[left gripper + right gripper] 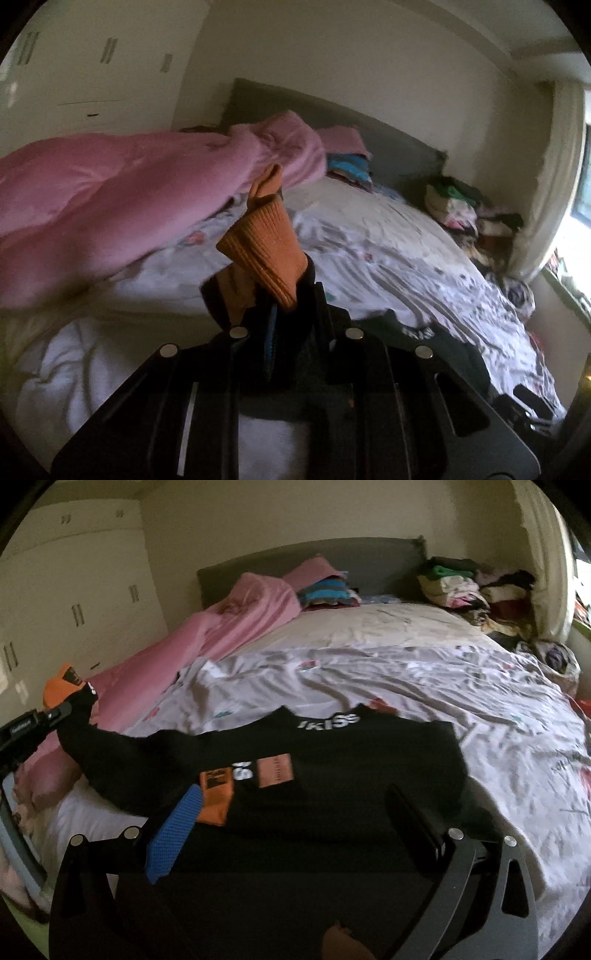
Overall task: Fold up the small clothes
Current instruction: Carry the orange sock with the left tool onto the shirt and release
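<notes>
While the sweater lies on the bed, one sleeve is lifted off to the left.
Sweater: black sweater (332, 775) spread flat on the near part of the bed, neckline away from the right camera, white lettering at the collar, orange and brown patches on the chest.
Sleeve: black sleeve (96, 746) raised toward the left, ending in an orange ribbed cuff (266, 243).
Left gripper: left gripper (284, 295) clamped on the cuff, fingers pressed together with the orange knit standing up between them.
Right gripper: right gripper (291, 812) with fingers spread wide apart over the sweater's lower edge; whether they touch it, cannot tell.
Bed: rumpled patterned sheet (406, 686).
Blanket: pink blanket (110, 199) heaped along the left side.
Clothes: pile of clothes (465, 583) at the far right corner by the grey headboard (369, 557).
</notes>
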Available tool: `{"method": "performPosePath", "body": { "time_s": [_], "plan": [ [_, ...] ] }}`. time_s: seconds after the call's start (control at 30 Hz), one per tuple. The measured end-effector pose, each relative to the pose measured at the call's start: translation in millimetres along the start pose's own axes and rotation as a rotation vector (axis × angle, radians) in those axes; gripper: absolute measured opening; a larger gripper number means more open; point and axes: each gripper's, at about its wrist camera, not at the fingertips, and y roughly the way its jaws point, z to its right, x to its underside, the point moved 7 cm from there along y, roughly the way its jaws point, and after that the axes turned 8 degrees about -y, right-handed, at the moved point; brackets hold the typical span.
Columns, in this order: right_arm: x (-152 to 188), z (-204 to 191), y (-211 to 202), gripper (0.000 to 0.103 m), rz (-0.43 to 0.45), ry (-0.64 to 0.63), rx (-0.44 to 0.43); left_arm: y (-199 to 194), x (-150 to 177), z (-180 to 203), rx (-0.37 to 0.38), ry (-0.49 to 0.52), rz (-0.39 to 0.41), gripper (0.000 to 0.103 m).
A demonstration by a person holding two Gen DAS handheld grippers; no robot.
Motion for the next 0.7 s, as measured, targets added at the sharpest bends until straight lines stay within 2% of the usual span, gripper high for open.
{"method": "performPosePath", "body": {
  "time_s": [0.27, 0.5, 0.7],
  "plan": [
    [4, 48, -21, 0.098, 0.032, 0.086, 0.041, 10, 27, 59, 0.084, 0.081, -0.059, 0.010],
    [10, 93, -44, 0.098, 0.063, 0.156, 0.105, 28, 58, 100, 0.180, 0.125, -0.149, 0.010],
    [20, 123, -55, 0.098, 0.060, 0.191, 0.160, 47, 95, 124, 0.232, 0.166, -0.244, 0.010]
  ]
}}
